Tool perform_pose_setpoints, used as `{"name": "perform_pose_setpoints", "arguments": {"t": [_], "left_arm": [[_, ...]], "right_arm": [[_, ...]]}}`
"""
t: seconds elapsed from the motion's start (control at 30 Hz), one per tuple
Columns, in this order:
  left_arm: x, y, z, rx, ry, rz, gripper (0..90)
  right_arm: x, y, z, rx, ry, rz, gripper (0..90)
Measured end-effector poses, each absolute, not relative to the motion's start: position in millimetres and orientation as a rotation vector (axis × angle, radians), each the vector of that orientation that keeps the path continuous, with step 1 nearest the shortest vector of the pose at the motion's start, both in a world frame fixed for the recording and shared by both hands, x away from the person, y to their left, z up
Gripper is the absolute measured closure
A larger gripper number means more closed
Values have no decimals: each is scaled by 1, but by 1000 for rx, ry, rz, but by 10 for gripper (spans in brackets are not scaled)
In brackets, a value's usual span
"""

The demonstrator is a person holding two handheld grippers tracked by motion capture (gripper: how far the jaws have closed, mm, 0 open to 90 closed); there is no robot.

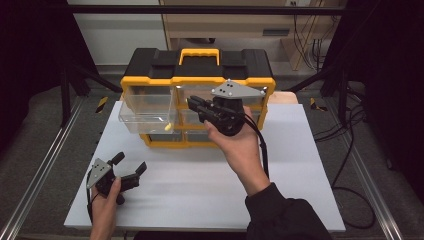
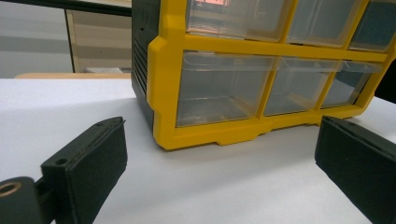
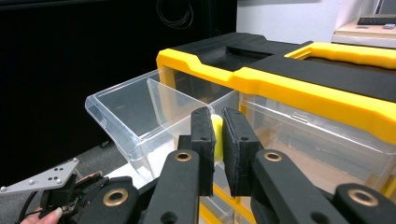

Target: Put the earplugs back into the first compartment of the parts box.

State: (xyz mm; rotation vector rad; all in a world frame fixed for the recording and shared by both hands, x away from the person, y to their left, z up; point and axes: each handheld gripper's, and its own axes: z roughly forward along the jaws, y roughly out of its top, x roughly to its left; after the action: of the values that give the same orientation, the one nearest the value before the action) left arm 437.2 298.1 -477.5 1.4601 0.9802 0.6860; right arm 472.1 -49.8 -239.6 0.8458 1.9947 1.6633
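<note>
My right gripper (image 3: 218, 140) clamped on small yellow piece (image 3: 216, 135), held beside pulled-out top-left drawer (image 1: 145, 112) of organizer (image 1: 197, 75), likely for dropping in. My left gripper (image 1: 131, 167) spread wide, empty, resting low on table (image 1: 200, 190).

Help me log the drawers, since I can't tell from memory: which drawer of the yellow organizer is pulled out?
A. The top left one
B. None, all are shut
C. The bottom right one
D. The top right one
A: in the high view the top left drawer juts forward from the organizer over the table, with a small yellow piece inside it, while the other drawers sit flush.
</note>
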Motion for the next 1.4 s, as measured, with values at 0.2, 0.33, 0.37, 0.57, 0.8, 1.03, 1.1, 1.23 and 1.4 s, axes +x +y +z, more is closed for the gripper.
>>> {"name": "perform_pose_setpoints", "arguments": {"t": [0.2,0.33,0.37,0.57,0.8,1.03,1.1,1.23,1.4], "left_arm": [[437,299,-477,1458,983,687,22],[437,299,-477,1458,984,687,22],[437,299,-477,1458,983,687,22],[437,299,-478,1460,984,690,22],[437,299,-478,1460,983,690,22],[437,299,-478,1460,983,690,23],[437,299,-478,1460,982,689,23],[437,299,-478,1460,982,690,23],[437,299,-477,1459,981,690,24]], "right_arm": [[473,-45,-237,837,1998,1668,833],[474,-41,-234,829,1996,1673,833],[474,-41,-234,829,1995,1675,833],[475,-36,-229,816,1999,1676,832],[476,-30,-226,807,1997,1685,831],[478,-26,-227,810,2005,1685,830],[479,-25,-227,808,2005,1683,830],[479,-22,-224,806,2004,1689,829],[480,-17,-222,796,2008,1687,828]]}}
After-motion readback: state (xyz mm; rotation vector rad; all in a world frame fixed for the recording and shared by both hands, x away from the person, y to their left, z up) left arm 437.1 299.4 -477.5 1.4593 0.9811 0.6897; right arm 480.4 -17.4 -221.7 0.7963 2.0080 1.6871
